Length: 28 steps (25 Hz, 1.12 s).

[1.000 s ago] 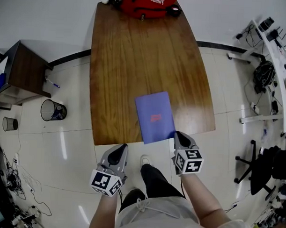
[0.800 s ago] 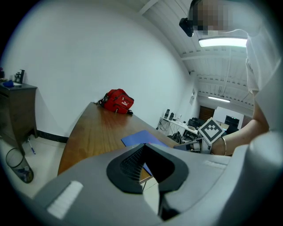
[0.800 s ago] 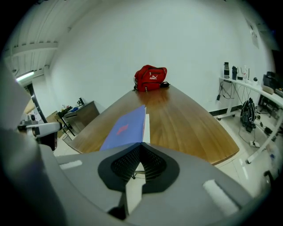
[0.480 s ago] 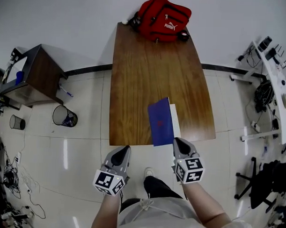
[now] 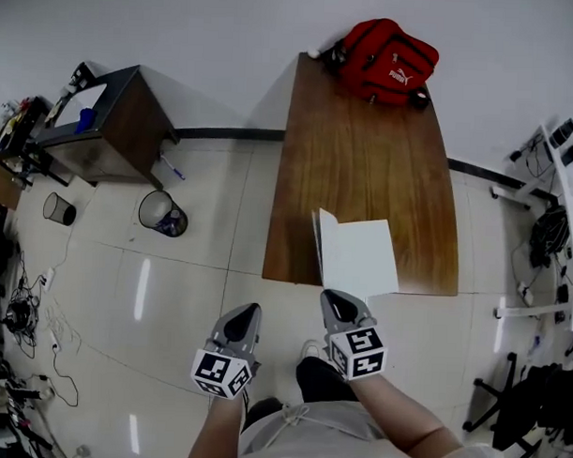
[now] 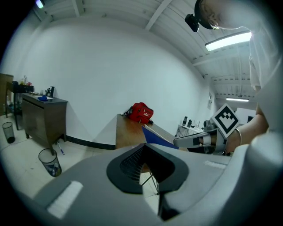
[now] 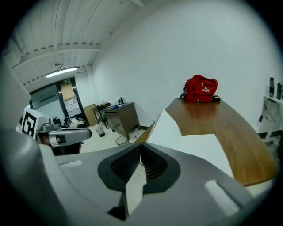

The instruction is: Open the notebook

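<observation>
The notebook (image 5: 360, 259) lies at the near edge of the wooden table (image 5: 364, 151), its white first page showing. Its blue cover (image 5: 317, 243) stands almost upright along the left side. My right gripper (image 5: 335, 305) is shut on the cover's near corner. In the right gripper view the cover (image 7: 166, 128) runs between the jaws, white inner face showing. My left gripper (image 5: 246, 316) hangs shut and empty over the floor, left of the notebook. From the left gripper view I see the cover's blue outer face (image 6: 157, 136) and the right gripper (image 6: 194, 141).
A red bag (image 5: 388, 60) sits at the table's far end. A dark cabinet (image 5: 112, 123) and a wire waste bin (image 5: 160, 212) stand on the floor to the left. Office chairs and cables lie at the right.
The blue cover lay flat a second ago. The right gripper has lifted it and swung it leftward, exposing the white page. The head view has shifted left.
</observation>
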Available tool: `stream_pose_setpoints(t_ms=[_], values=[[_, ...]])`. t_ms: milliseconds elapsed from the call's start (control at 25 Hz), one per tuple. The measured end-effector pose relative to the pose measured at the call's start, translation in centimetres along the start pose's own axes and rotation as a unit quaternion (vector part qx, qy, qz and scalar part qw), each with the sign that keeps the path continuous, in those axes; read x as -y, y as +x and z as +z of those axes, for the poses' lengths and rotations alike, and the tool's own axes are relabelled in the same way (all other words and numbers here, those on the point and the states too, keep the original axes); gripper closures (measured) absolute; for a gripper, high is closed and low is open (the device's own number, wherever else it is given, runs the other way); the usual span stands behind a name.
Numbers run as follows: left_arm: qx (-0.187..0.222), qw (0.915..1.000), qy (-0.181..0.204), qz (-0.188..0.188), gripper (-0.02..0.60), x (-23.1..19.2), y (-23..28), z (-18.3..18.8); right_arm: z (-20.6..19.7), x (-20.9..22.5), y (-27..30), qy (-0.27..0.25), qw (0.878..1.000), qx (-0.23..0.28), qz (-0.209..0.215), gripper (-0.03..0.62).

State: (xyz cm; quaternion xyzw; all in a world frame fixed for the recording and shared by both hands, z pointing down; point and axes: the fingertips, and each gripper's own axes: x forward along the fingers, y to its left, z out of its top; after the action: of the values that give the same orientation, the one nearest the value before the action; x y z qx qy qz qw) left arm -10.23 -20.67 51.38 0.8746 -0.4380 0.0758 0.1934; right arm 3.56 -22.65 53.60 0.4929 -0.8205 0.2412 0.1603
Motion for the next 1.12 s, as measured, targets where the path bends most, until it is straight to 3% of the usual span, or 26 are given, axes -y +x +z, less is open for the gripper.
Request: stream_pose_setpoints(t_ms=[160,360,680,840,1120], values=[[-0.007,0.9992,-0.017,0.035,0.588,-3.1,-2.1,-1.8,-2.5,-2.5,3.8,-0.012,0.999,-0.032,0.021,0.582],[-0.019,0.9967,-0.044,0.066,0.588,-5.1,-4.4,-4.5,-6.2,-2.8,7.9,-0.013,0.997,-0.068,0.013,0.584],[-0.016,0.9944,-0.054,0.089,0.588,-6.7,-5.1,-5.1,-6.9,-2.5,10.2,0.009,0.997,-0.074,0.023,0.592],[0.007,0.9962,-0.047,0.073,0.588,-5.7,-3.8,-2.8,-4.0,-1.4,7.7,0.015,0.999,-0.038,0.024,0.592],[0.058,0.9982,0.017,-0.006,0.588,-0.8,-3.9,3.5,3.1,0.0,-2.0,0.001,0.995,0.085,-0.041,0.592]])
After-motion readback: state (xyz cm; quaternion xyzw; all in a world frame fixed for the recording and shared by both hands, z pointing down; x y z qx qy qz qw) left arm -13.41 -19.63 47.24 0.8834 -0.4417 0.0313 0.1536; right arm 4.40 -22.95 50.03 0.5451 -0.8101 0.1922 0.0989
